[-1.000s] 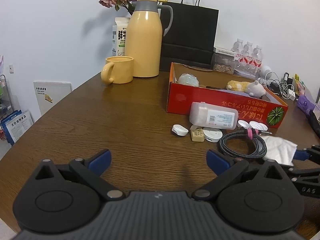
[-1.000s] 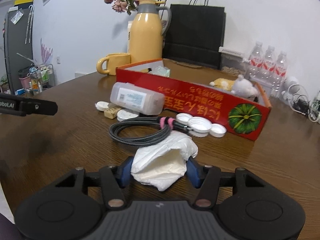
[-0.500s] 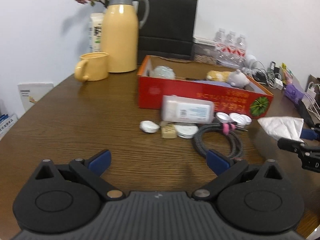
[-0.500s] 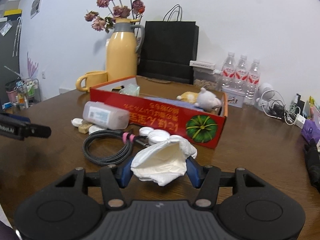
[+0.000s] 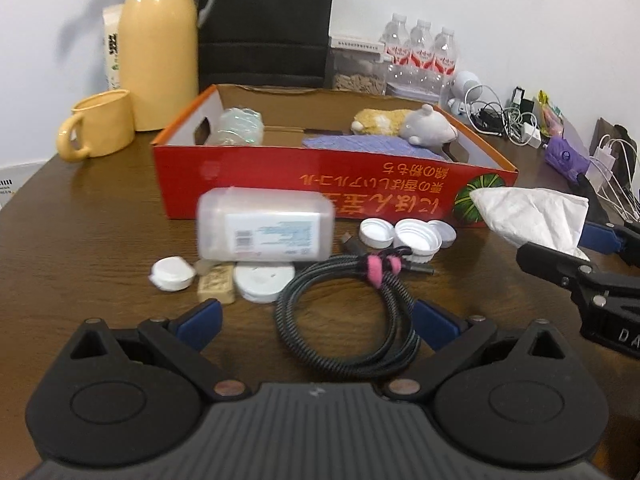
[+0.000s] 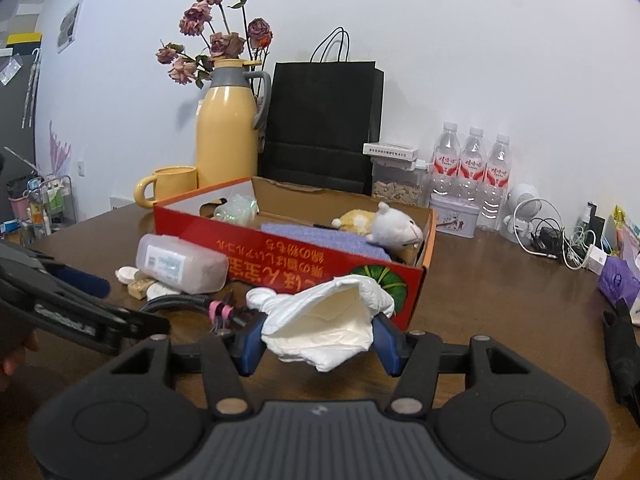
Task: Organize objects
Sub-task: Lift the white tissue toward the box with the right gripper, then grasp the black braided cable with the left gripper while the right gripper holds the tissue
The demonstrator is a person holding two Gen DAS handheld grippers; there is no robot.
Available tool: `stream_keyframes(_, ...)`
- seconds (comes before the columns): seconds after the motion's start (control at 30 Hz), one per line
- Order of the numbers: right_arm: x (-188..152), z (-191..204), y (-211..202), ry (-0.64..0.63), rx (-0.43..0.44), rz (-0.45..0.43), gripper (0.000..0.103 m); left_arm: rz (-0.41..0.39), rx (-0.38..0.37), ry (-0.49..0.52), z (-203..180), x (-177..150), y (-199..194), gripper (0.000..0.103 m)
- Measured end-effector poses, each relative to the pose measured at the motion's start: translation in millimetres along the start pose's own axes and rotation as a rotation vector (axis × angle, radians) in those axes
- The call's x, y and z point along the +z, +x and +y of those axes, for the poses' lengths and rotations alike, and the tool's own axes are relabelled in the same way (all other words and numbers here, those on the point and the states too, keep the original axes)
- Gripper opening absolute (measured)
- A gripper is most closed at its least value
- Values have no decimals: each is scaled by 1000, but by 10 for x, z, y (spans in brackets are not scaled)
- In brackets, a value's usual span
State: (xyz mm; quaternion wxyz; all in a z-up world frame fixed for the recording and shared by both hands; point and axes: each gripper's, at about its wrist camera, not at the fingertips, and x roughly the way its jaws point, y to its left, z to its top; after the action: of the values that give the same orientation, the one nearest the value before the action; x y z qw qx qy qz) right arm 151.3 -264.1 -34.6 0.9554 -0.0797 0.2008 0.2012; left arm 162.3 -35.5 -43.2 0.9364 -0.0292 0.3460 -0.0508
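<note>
Nearest in the right wrist view, the right gripper pinches a crumpled white tissue between its blue pads and holds it clear of the tabletop, just short of the near wall of the red cardboard box; judged from this, the tissue is mid-way to the box and not yet put away. The left gripper has its jaws spread wide with nothing between them, low over the near part of the tabletop, with the coiled black braided cable lying between its fingers; it may be the next thing to go. Just beyond the cable, loose items are left on the wood: a small white round case, a tan block whose nature is too blurred to tell, a flat white disc, a clear plastic box with a printed label, and three white bottle caps beside the box's front wall. Inside the box there lie a plush toy, a purple cloth and a clear wrapped bundle, so part of the sorting appears done, with most of the small pieces left. Farther back, toward the far edge, stand a yellow mug, a yellow thermos jug and a black paper bag, which look like fixtures rather than things to tidy.
</note>
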Motion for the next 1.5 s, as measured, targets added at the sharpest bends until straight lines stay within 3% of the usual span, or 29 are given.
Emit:
stream_keyframes(0.27,-31,-98,119,28,19,-16,55,92,23,14,-126,139,234,103)
stream_keyframes(0.7,-109,-173,98,67,53,-36,55,167,37,35,-260,145,340,103)
stream_keyframes(0.8,-117,-181,85,72,56,-42,55,163,77,66,-318,114,375,103)
stream_keyframes(1.37,-129,-152,58,57,40,-50,56,102,83,49,-286,19,309,103)
stream_keyframes(1.43,-127,-149,64,56,37,-46,56,83,75,54,-294,-5,265,92)
stream_keyframes(1.5,-128,-147,57,56,31,-49,56,74,66,59,-306,-30,220,91)
